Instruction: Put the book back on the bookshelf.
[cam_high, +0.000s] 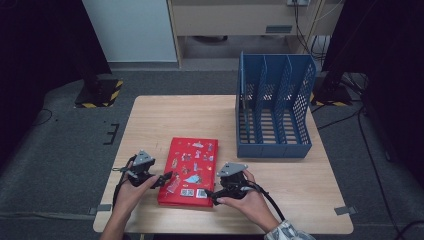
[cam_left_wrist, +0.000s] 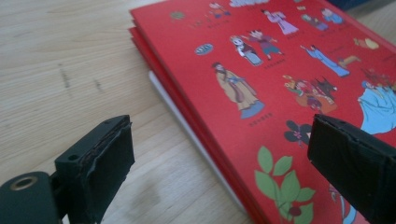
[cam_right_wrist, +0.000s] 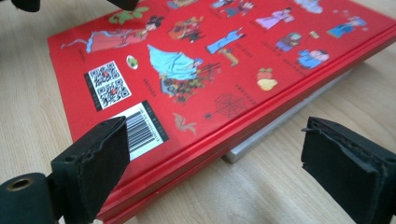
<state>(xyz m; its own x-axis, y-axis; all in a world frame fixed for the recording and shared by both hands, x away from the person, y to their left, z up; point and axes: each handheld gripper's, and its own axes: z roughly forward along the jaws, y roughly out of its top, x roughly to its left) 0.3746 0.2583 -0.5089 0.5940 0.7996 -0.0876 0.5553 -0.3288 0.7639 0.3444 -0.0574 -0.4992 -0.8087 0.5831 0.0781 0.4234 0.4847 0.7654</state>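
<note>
Red book (cam_high: 189, 171) flat on table (cam_high: 300, 185), ungripped; blue file rack (cam_high: 272, 107) at 1 o'clock (empty). Left gripper (cam_high: 165, 179), right gripper (cam_high: 212, 195) wide open, flanking book; lift and filing remain.

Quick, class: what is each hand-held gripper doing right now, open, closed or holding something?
Left hand-held gripper: open, jaws straddling the left edge of the red book, holding nothing.
Right hand-held gripper: open at the book's right edge, holding nothing.

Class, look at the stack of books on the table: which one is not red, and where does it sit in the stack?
The white book at the bottom. The red books above it hide most of it, so just its pale edge peeks out.
</note>
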